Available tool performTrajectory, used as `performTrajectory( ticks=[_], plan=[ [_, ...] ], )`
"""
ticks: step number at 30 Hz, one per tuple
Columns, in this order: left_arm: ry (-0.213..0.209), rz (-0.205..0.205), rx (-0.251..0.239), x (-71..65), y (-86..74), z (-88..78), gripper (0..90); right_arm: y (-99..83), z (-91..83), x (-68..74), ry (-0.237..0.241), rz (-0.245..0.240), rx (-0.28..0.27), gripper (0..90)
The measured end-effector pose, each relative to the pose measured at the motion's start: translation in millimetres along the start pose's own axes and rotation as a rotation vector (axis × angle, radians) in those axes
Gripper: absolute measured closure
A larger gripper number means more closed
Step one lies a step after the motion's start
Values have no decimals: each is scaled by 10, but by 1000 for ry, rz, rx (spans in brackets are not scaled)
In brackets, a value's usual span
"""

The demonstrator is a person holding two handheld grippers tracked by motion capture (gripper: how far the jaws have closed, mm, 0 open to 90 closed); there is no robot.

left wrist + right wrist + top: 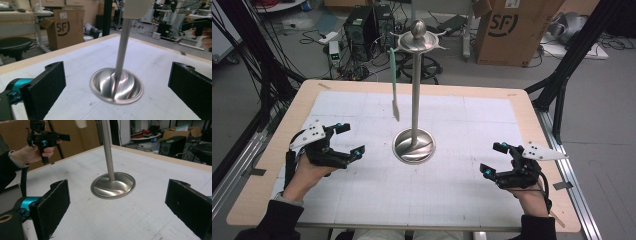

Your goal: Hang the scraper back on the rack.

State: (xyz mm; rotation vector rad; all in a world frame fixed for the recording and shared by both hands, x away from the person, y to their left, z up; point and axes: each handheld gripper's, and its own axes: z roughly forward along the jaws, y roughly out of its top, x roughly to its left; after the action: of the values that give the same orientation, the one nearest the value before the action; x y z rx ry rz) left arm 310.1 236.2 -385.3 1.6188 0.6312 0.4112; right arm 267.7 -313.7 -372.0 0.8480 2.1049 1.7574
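Note:
A polished metal stand (414, 145) with a round dished base and a tall pole rises from the middle of the white gridded mat (452, 190). A pale spatula (394, 85) hangs from one of the hooks at its top. My left gripper (349, 140) is open to the left of the base, nothing between its jaws. My right gripper (493, 158) is open to the right of the base, also empty. In the left gripper view the base (116, 86) lies ahead of the wide-apart jaws of the left gripper (117, 68). In the right gripper view the base (113, 185) lies ahead of the right gripper (118, 185).
The wooden table edge (412, 86) frames the mat. Behind the table stand a cardboard box (512, 30), computer towers (362, 25) and tangled cables on the floor. A black frame leg (562, 85) slants down at the right rear corner.

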Motion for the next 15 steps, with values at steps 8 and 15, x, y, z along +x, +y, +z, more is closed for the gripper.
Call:
performTrajectory(
  ticks=[8, 15],
  plan=[
    [46, -1, 0, 55, -174, -208, 19, -94, -5, -68, -27, 13, -19, 44],
    [78, -23, 72, 109, -374, -351, 19, -290, 56, -152, -72, 31, -27, 44]
  ],
)
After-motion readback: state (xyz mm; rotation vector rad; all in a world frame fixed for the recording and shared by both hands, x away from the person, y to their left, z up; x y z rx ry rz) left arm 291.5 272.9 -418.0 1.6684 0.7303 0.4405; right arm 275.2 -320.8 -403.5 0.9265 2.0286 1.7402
